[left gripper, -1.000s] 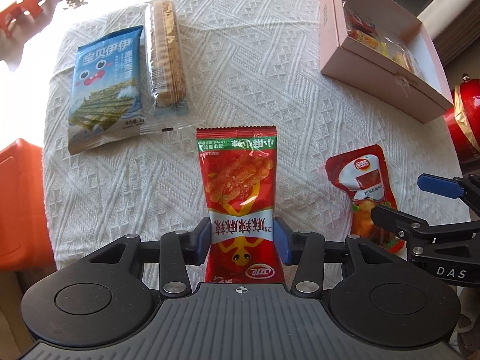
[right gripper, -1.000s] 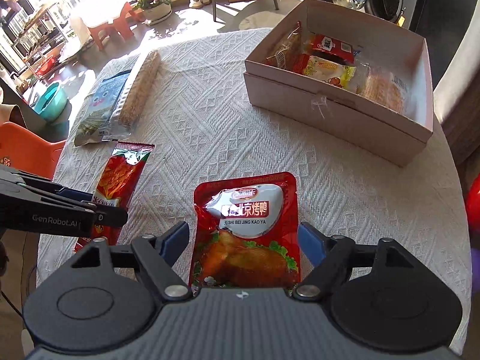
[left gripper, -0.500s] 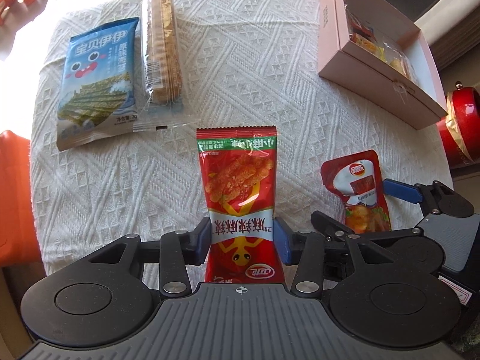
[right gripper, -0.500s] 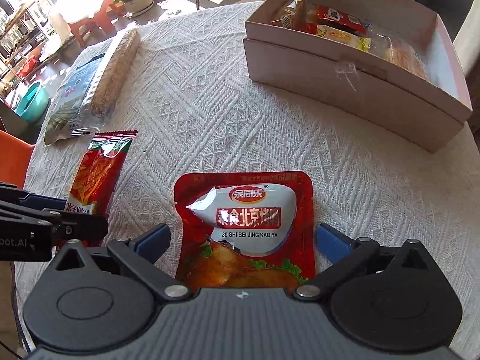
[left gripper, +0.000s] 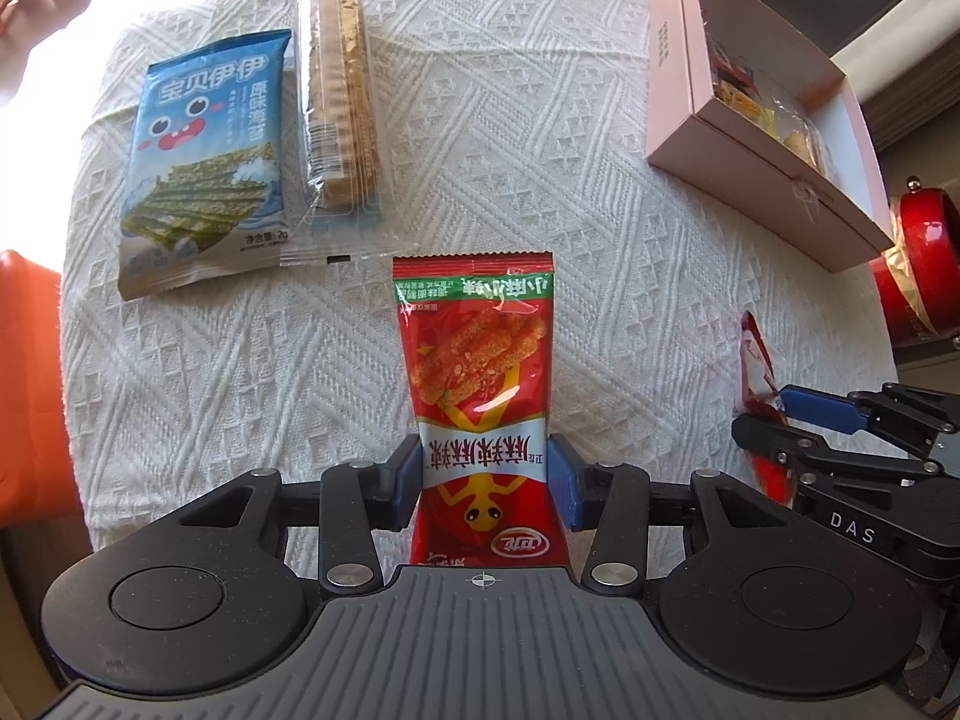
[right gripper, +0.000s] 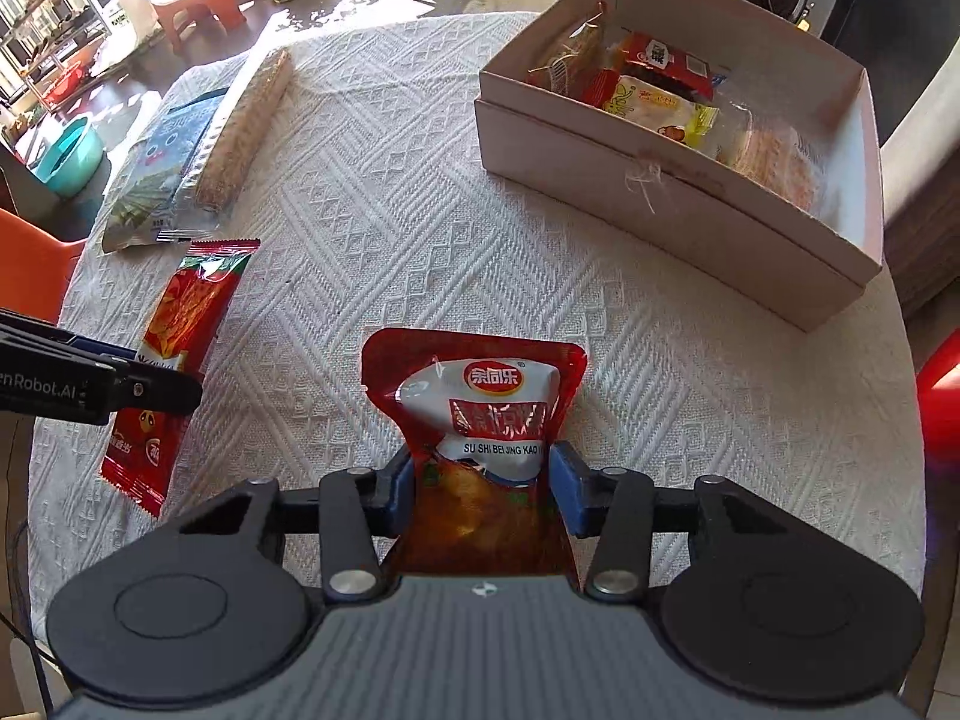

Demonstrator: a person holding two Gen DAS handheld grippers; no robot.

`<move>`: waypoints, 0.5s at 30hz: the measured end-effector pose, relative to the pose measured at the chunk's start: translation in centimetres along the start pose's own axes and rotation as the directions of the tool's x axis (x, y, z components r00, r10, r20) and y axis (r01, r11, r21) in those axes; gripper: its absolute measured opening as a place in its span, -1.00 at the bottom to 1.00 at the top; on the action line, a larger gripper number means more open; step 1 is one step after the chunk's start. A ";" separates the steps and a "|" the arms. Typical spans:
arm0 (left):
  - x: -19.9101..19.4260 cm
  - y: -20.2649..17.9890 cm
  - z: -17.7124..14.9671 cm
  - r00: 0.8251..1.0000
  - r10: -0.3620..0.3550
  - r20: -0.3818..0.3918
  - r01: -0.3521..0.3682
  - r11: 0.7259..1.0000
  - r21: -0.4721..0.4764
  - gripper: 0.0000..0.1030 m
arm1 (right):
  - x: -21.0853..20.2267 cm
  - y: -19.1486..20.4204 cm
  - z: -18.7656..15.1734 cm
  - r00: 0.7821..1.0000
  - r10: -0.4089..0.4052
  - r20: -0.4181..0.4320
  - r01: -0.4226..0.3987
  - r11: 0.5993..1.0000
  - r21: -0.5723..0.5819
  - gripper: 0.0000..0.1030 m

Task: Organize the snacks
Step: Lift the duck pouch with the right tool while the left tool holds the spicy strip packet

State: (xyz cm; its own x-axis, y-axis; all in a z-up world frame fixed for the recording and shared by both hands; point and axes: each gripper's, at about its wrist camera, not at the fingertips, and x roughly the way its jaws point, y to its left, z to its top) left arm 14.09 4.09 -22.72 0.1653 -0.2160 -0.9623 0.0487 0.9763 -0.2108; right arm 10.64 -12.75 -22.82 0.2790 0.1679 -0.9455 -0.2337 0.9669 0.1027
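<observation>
Both clamped: left tool [left gripper: 485, 483] on the lower half of a red spicy-strip packet [left gripper: 480, 384], right tool [right gripper: 483, 489] on the waist of a red roast-duck pouch [right gripper: 480, 414], crumpled inward by the squeeze. Likely light, soft, slick foil; best held across the filled middle, not the slippery seams. Ahead and right of the right tool, pink box [right gripper: 654, 180], part full. Far ahead-left of the left tool, seaweed bag [left gripper: 201, 162] and cracker sleeve [left gripper: 342, 96] flat on the tabletop [left gripper: 510, 138].

On the white textured tablecloth [left gripper: 540, 150] the blue seaweed packet [left gripper: 204, 162] lies at the far left with the clear-wrapped cracker sleeve [left gripper: 342, 102] just beside it on its right. The red spicy-strip packet [left gripper: 480, 384] lies nearer, the red roast-duck pouch [right gripper: 480, 438] to its right, and the pink cardboard box [right gripper: 660, 180] of snacks far right
</observation>
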 end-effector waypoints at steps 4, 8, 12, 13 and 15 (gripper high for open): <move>0.2 -0.5 0.1 1.000 -0.001 -0.003 0.002 1.000 0.015 -0.05 | 0.1 -0.1 -0.4 1.000 0.000 0.005 0.000 1.000 -0.010 -0.14; 0.6 -0.7 0.0 1.000 0.003 -0.014 -0.003 1.000 0.024 -0.05 | 1.0 -0.5 -1.2 0.999 -0.035 0.000 0.035 0.999 -0.008 0.50; 1.0 -0.9 0.1 1.000 0.007 -0.027 -0.006 1.000 0.026 -0.05 | 2.5 -1.4 -1.9 1.000 -0.027 -0.004 0.027 1.000 0.000 0.75; 1.1 -0.9 0.2 1.000 0.007 -0.028 -0.007 1.000 0.028 -0.05 | 2.7 -1.4 -1.8 1.000 -0.015 -0.003 0.015 1.000 -0.007 0.79; 1.2 -1.1 0.3 1.000 0.008 -0.030 -0.007 0.999 0.034 -0.05 | 3.0 -1.2 -1.6 1.000 -0.016 0.008 0.016 0.999 -0.034 0.86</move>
State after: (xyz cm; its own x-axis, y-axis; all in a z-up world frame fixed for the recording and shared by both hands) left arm 14.55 2.72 -23.60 0.1357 -0.2078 -0.9687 0.0815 0.9768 -0.1981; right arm 10.31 -13.70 -26.30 0.2904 0.1545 -0.9444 -0.2605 0.9624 0.0773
